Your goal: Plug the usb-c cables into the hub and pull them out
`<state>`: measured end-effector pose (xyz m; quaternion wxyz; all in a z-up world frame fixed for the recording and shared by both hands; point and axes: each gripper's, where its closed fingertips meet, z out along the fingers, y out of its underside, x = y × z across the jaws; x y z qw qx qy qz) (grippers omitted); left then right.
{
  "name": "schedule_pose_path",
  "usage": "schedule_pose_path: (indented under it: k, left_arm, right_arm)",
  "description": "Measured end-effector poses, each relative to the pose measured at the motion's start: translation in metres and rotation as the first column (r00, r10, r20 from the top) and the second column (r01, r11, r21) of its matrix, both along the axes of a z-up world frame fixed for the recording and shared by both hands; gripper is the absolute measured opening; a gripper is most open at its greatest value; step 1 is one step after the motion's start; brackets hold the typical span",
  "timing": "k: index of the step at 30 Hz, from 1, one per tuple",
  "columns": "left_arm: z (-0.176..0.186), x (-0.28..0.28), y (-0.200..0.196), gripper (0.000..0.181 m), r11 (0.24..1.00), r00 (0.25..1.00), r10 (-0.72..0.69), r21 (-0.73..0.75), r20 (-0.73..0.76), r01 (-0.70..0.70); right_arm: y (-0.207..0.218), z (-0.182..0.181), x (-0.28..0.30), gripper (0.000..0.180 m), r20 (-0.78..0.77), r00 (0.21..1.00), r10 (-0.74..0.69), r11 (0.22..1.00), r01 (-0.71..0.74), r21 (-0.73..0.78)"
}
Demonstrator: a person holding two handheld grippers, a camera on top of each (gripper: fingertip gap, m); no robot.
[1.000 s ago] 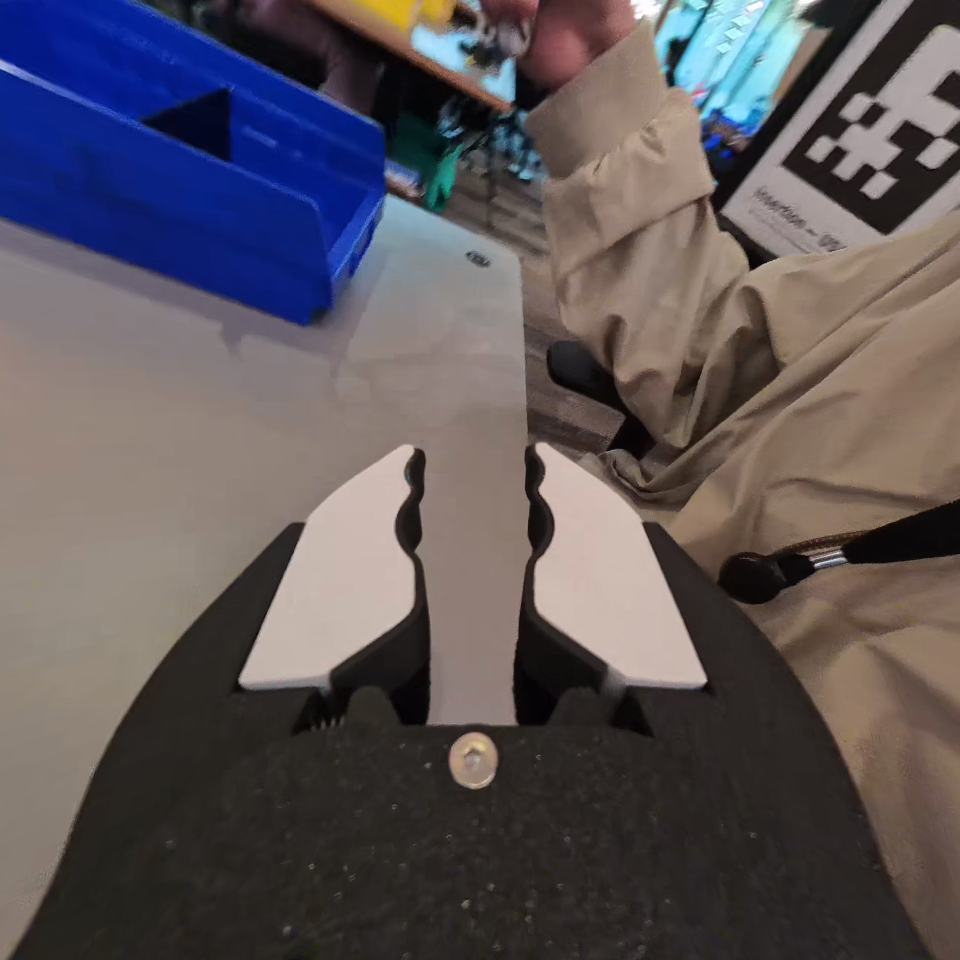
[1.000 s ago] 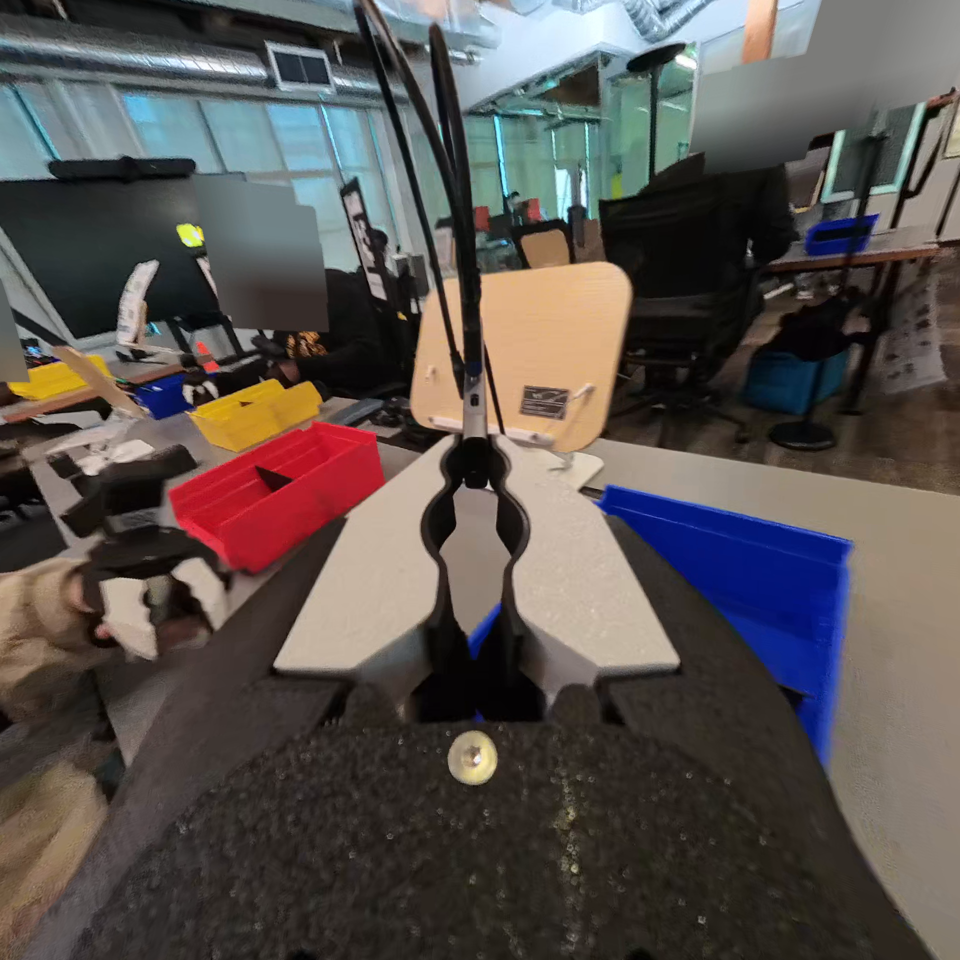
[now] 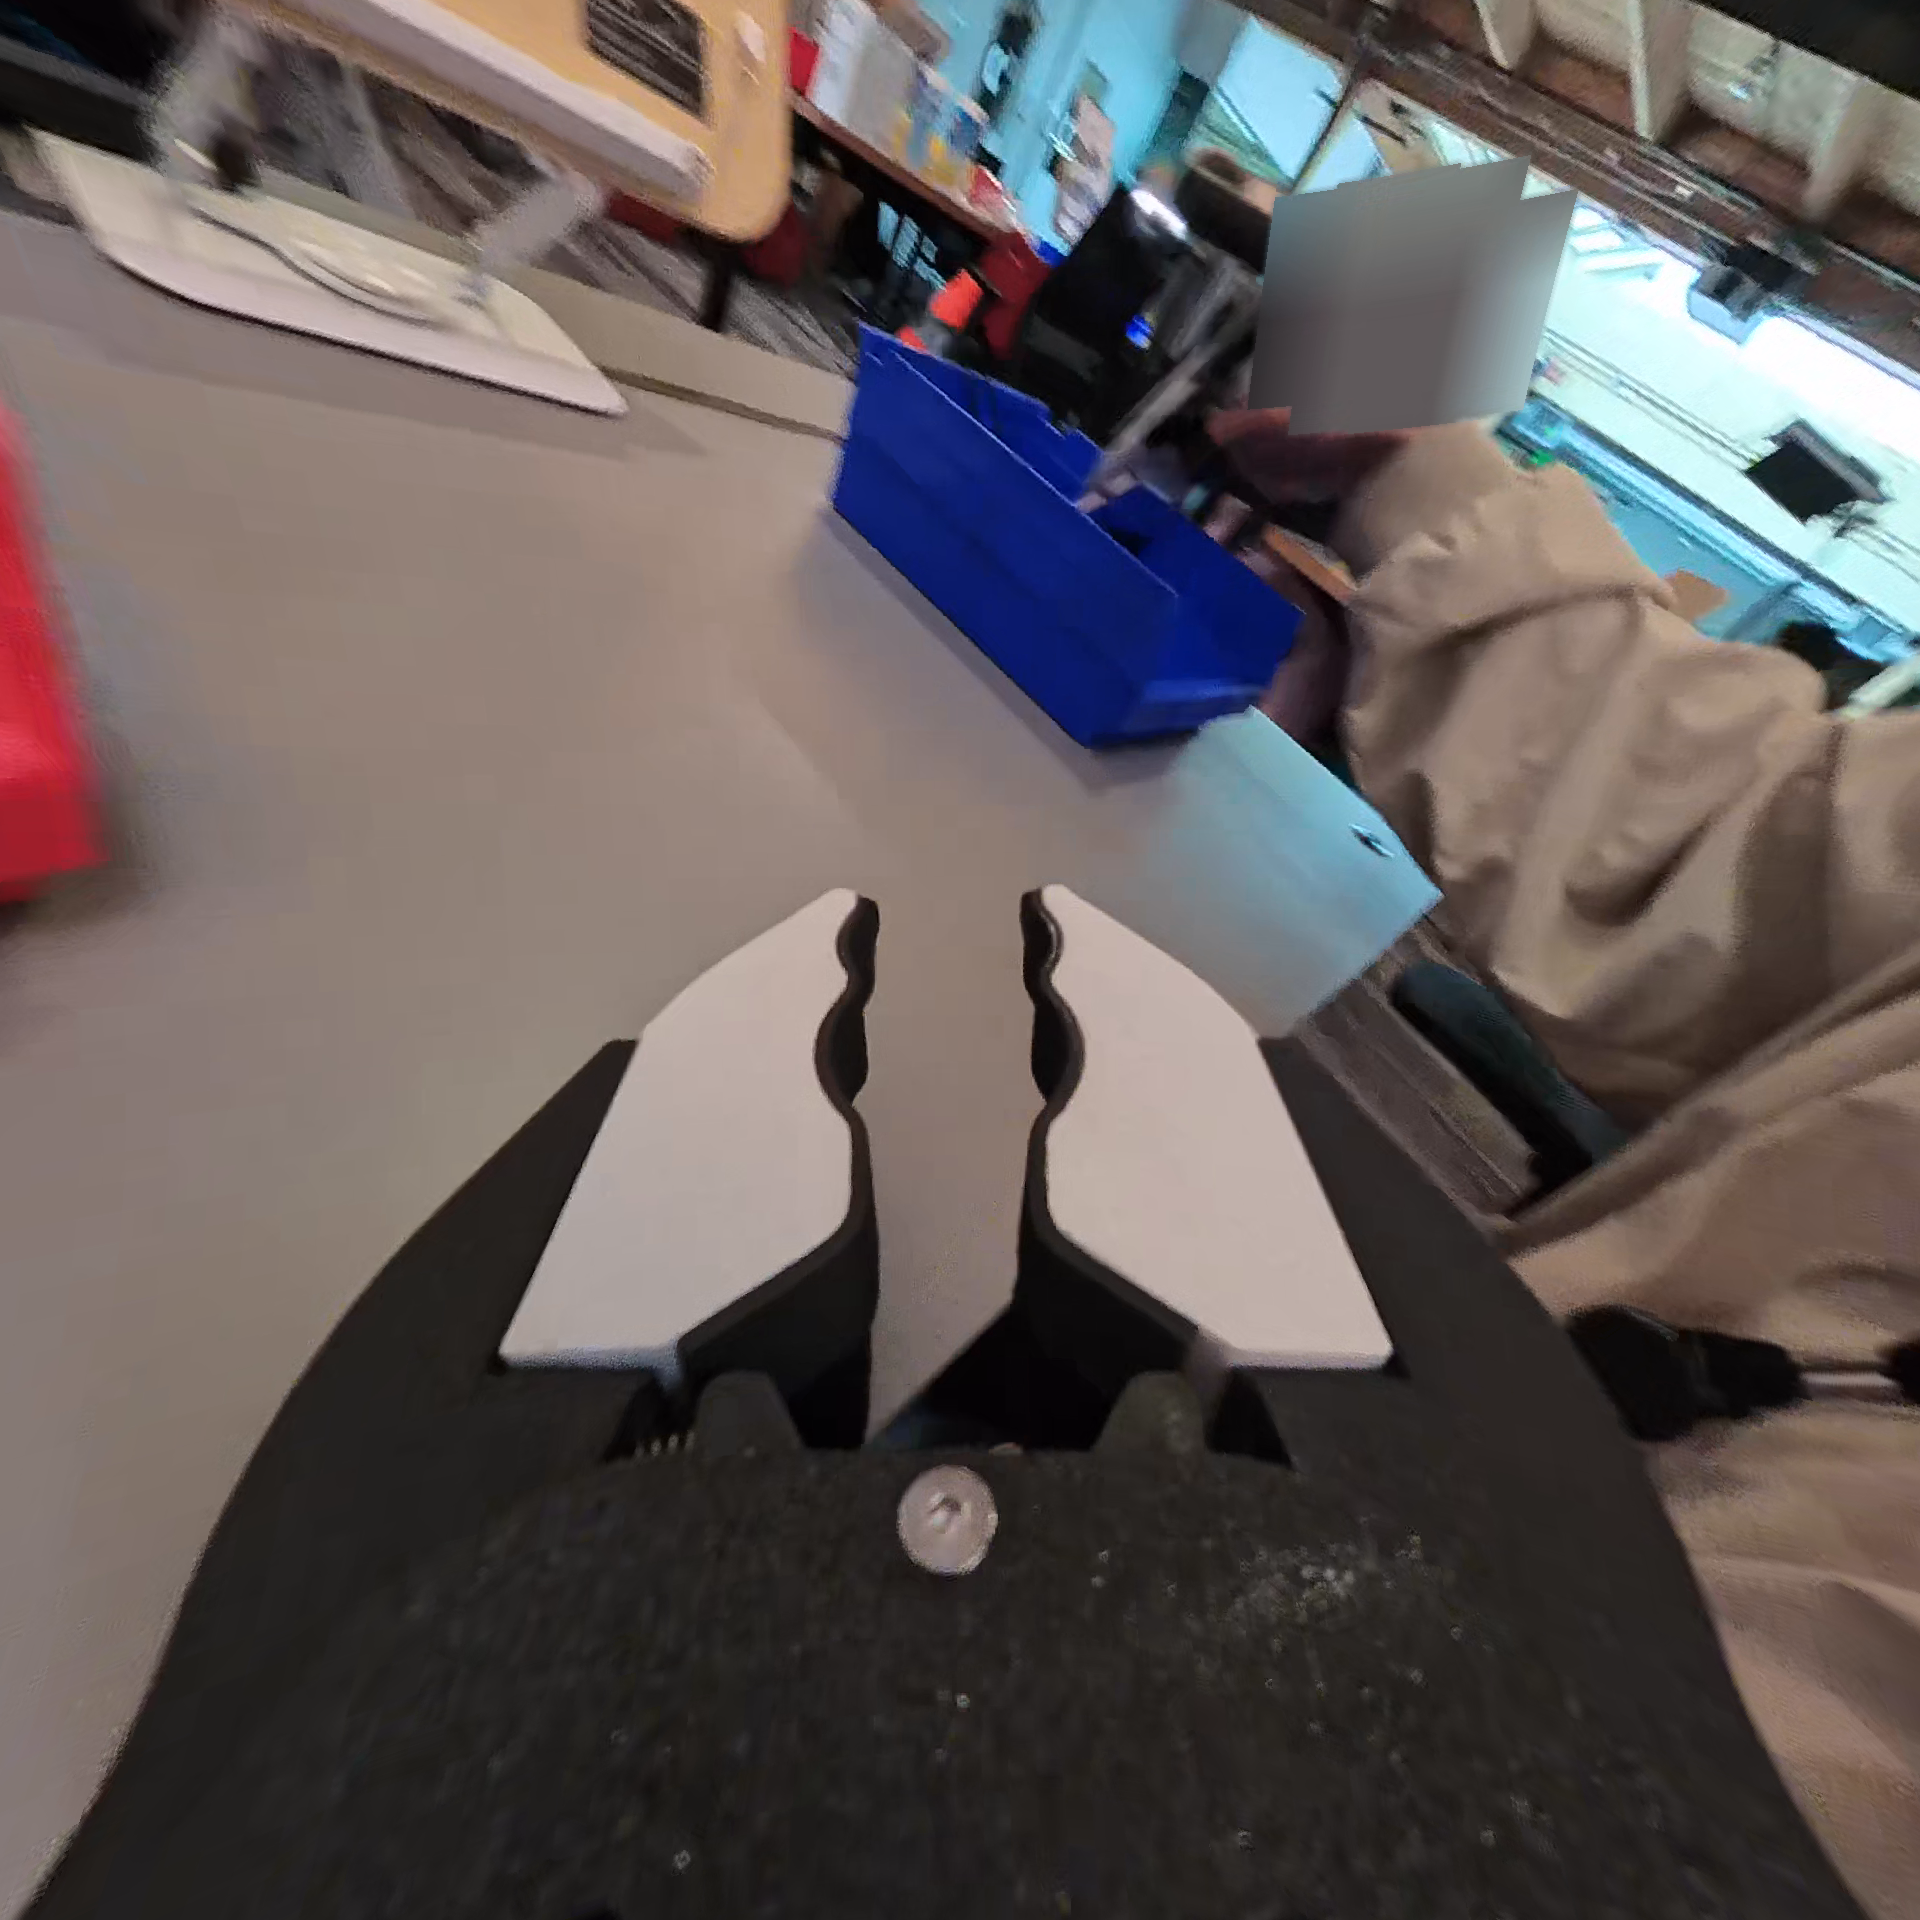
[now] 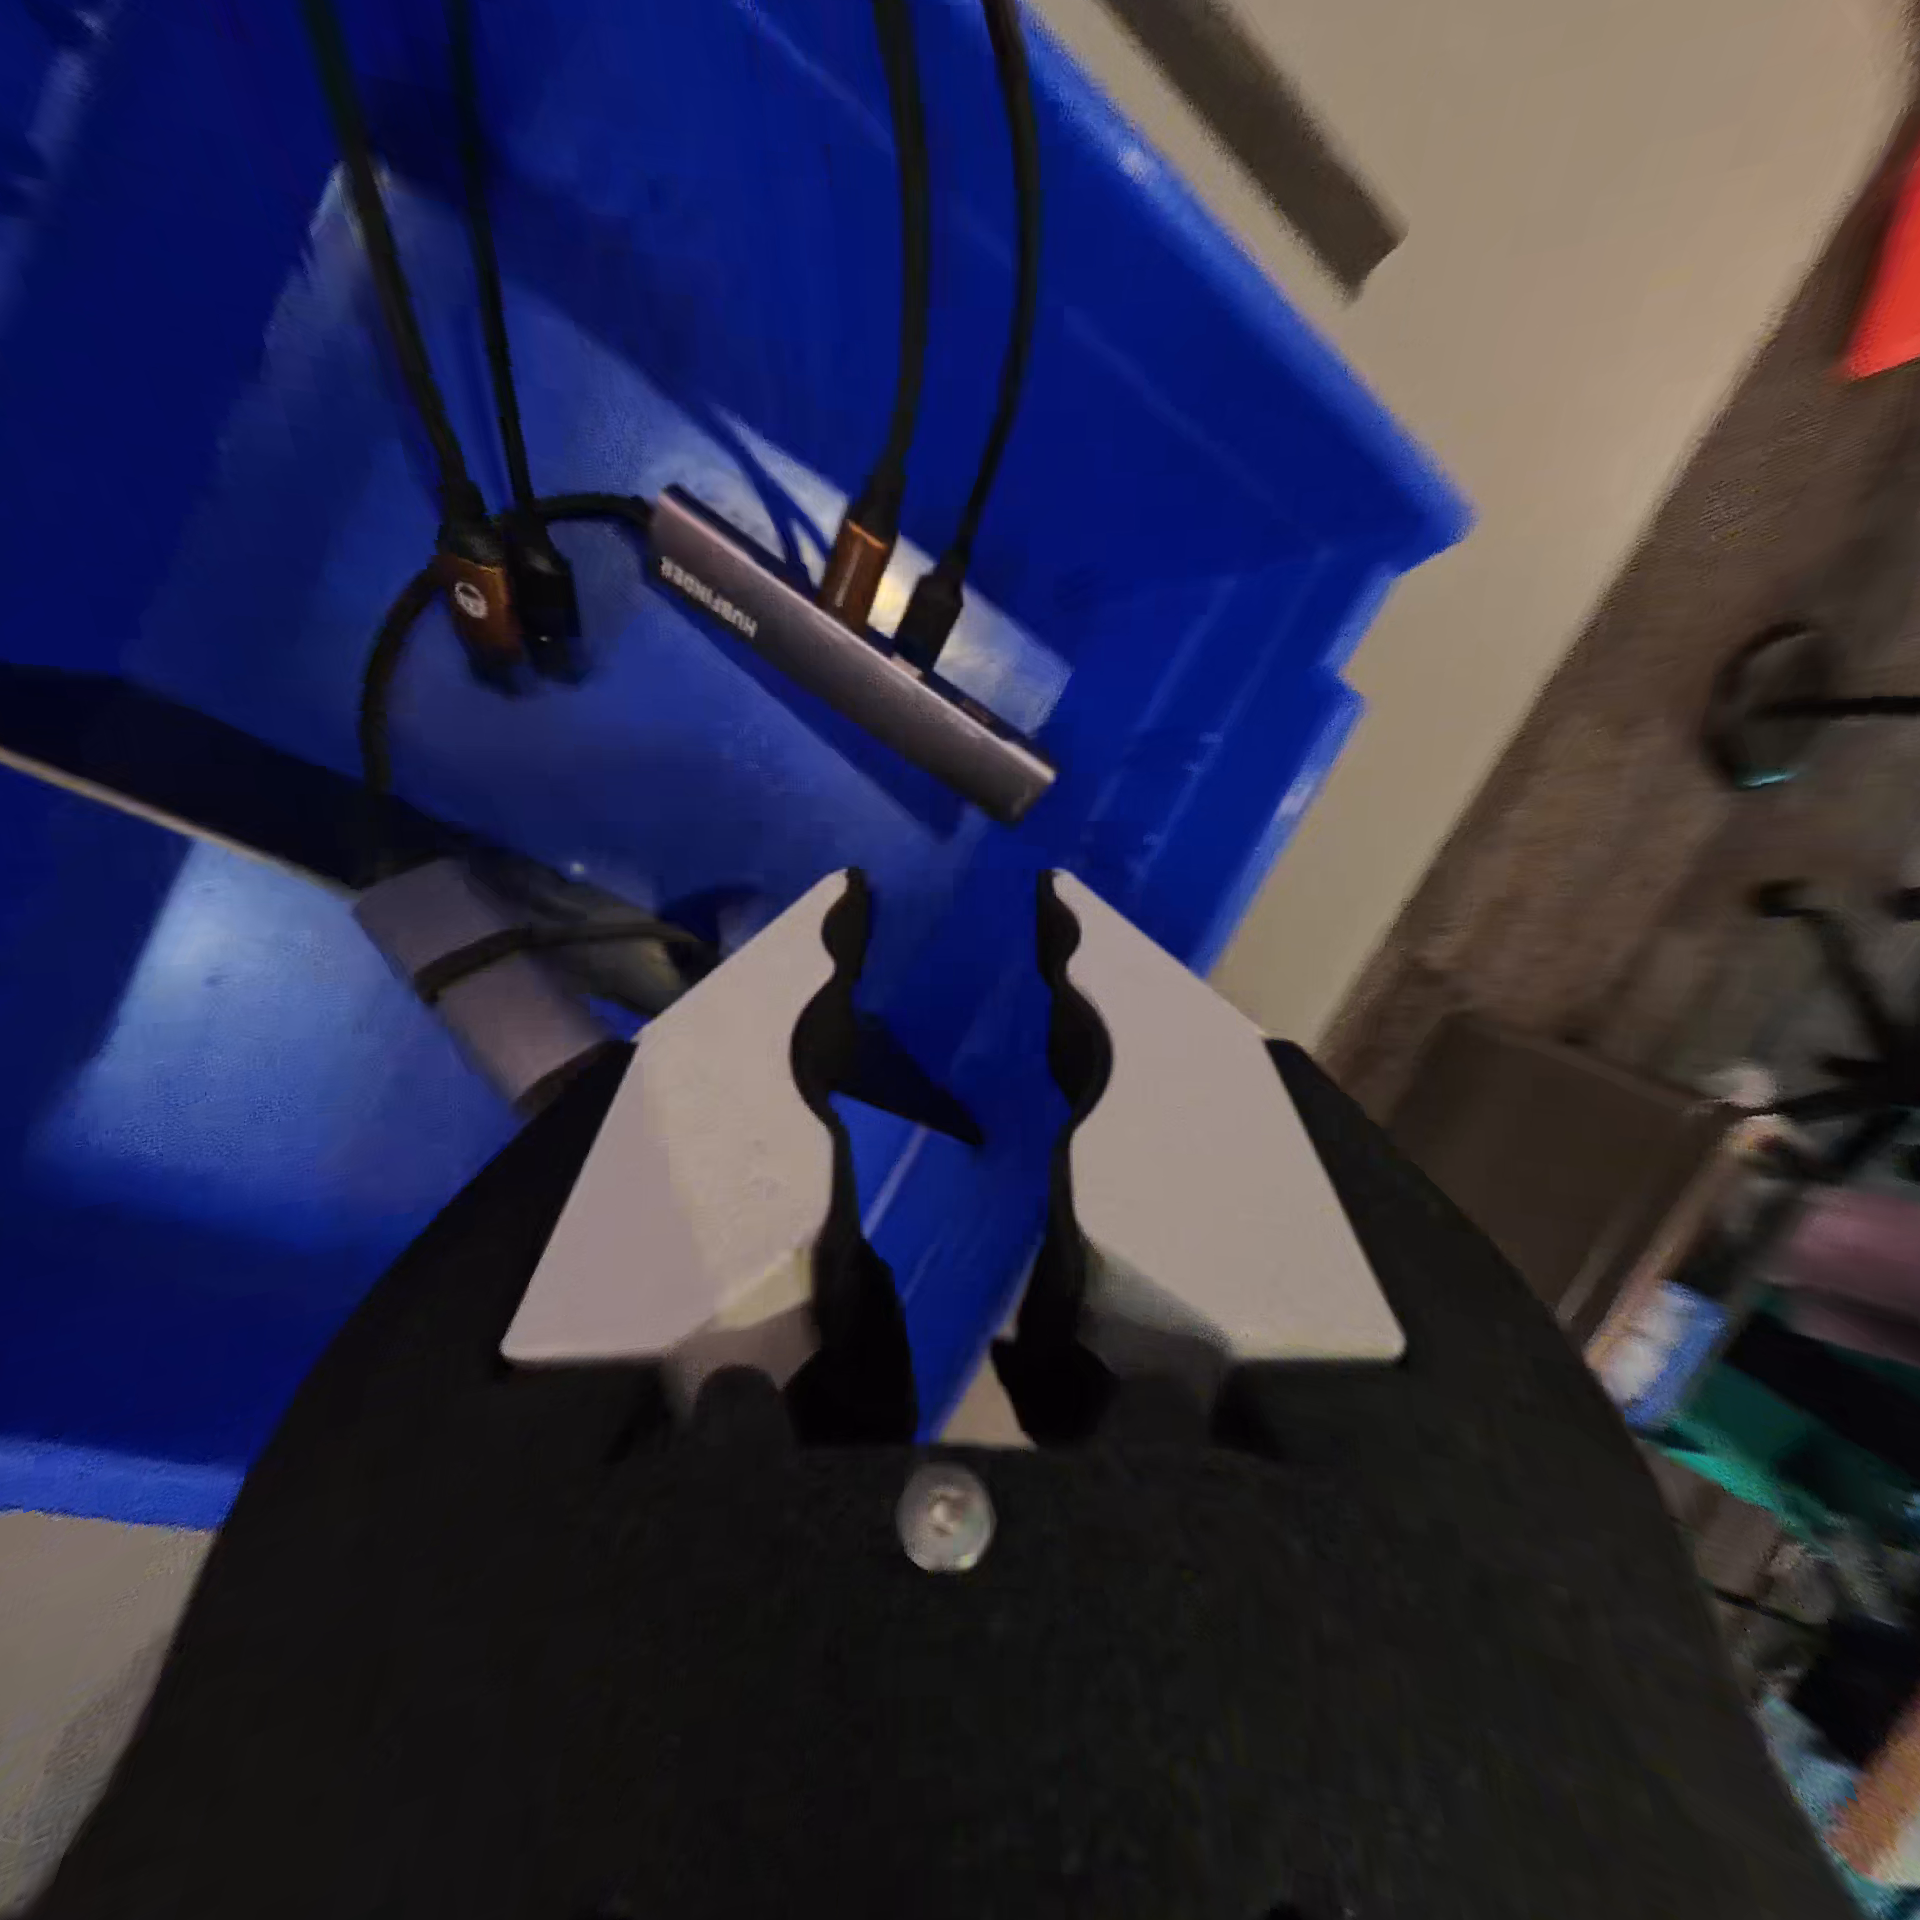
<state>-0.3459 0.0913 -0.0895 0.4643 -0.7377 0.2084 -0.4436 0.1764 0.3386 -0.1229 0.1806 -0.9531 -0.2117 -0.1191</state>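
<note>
We see the grey hub lying in the blue bin, with two cable plugs seated along its side and two more plugs hanging just beside its end. Our right gripper hovers above the bin, jaws apart and empty. Our left gripper, jaws likewise parted, holds nothing over the grey worktop, well apart from the bin.

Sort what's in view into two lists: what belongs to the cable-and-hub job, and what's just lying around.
For the job:
- grey hub in the blue bin
- black cables, orange and black plugs
- right gripper, open
- left gripper, open

Lying about:
- red bin
- white board
- second grey block, cord-wrapped
</note>
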Motion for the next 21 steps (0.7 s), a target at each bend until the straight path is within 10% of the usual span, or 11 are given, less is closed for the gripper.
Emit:
schedule_pose_path:
  k: [4,8,12,21]
  left_arm:
    - [-0.01,-0.049,0.029,0.027,0.976,0.971,0.202,0.114,-0.13,-0.188]
    - [-0.022,-0.083,0.049,0.027,0.932,0.891,0.35,0.2,-0.29,-0.302]
    - [-0.035,-0.089,0.055,0.027,0.926,0.864,0.375,0.174,-0.336,-0.335]
    - [-0.018,-0.065,0.061,0.038,0.969,0.959,0.248,0.026,-0.136,-0.247]
  right_arm:
    - [-0.02,0.07,0.023,0.027,0.219,0.973,-0.08,0.952,0.009,0.307]
    - [-0.074,0.098,-0.058,0.025,-0.161,0.987,0.004,0.827,0.087,0.555]
    - [-0.146,0.078,-0.197,0.034,-0.548,0.748,0.374,0.691,0.169,0.703]
    - [-0.202,0.017,-0.303,0.028,-0.589,0.614,0.525,0.728,0.035,0.684]
